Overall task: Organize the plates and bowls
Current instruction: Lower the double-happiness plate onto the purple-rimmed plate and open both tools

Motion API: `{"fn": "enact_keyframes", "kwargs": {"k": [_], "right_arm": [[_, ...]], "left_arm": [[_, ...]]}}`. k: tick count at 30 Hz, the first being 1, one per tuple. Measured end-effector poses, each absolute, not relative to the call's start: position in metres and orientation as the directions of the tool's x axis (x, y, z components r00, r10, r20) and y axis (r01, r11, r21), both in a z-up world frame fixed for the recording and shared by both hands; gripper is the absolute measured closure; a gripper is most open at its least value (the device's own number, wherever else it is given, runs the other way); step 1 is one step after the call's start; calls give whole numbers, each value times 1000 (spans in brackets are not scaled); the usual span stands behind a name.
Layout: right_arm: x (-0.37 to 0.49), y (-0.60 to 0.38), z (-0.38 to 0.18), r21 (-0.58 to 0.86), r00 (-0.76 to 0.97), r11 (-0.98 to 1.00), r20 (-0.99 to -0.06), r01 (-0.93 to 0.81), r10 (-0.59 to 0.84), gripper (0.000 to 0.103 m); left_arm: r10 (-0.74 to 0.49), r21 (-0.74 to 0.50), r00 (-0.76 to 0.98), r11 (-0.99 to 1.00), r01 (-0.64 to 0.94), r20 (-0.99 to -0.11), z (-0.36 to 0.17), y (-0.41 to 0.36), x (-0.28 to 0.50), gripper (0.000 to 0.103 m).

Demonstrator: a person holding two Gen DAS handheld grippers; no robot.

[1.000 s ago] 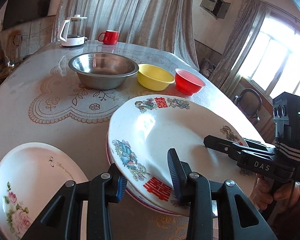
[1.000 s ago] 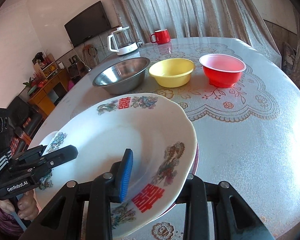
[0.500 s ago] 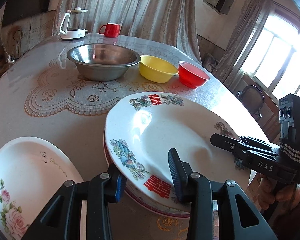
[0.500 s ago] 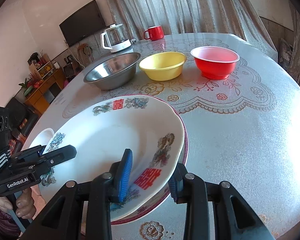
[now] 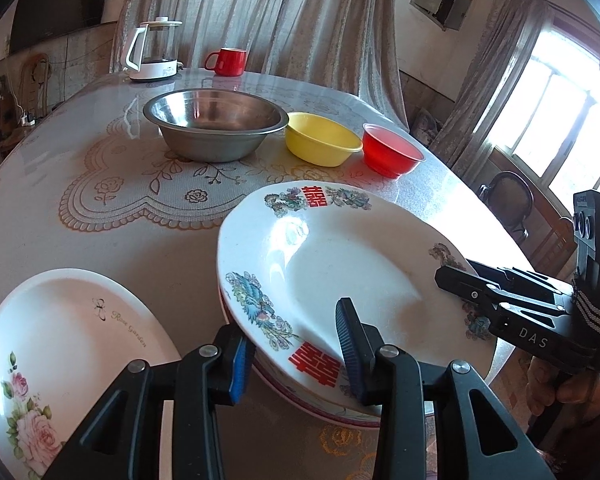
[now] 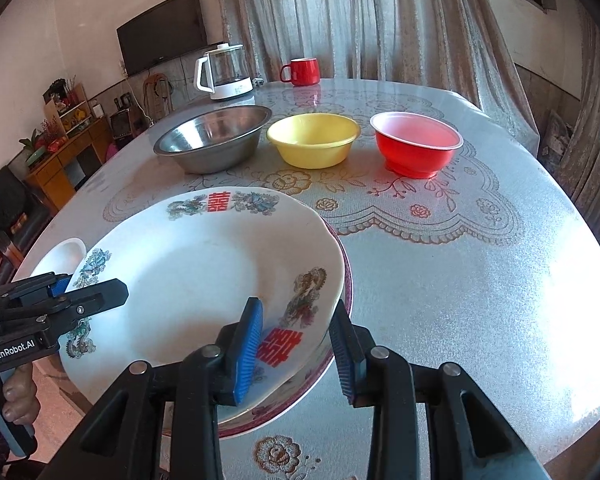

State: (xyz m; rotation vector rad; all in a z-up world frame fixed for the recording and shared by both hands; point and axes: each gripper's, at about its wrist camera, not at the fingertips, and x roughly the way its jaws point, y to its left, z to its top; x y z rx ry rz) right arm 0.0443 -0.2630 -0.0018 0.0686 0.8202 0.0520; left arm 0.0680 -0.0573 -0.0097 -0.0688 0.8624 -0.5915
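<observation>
A white plate with red characters and bird patterns lies slightly tilted on a red-rimmed plate. My left gripper is shut on its near left rim, one pad on the inner face and one under the edge. On the opposite rim my right gripper grips it the same way. A rose-patterned plate lies to the left. Behind stand a steel bowl, a yellow bowl and a red bowl.
A kettle and a red mug stand at the far edge of the round table. Lace-patterned cloth covers its middle. A hand holds each gripper's handle near the table's front edge.
The patterned plate has come down from a raised tilt onto the red-rimmed plate. Both grippers sank with it, and the right one rolled a little, so its right finger now shows.
</observation>
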Motion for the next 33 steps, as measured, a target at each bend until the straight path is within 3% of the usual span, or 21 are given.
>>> {"fn": "enact_keyframes", "kwargs": {"k": [4,8,11,29,33], "right_arm": [[42,-260,-1,19,676,1000,-736,-12,22,69],[36,-259,9,56,694,997,-715,-61,83,69],[36,-253,10,14,696,998,-716,-61,53,69],[35,-293,8,187,704,977,-708,105,59,69],[36,-286,5,165,703,983,-709,86,57,78]], "left_arm": [[-515,-286,505,839,463,-692,-9,-55,67,65],[-525,-308,501,836,454,-688,-9,-52,71,64],[-524,-303,506,837,457,-685,-8,-50,70,63],[-529,-299,526,835,462,-666,-5,-45,70,63],[-510,-286,539,848,447,-670,-6,-41,72,54]]}}
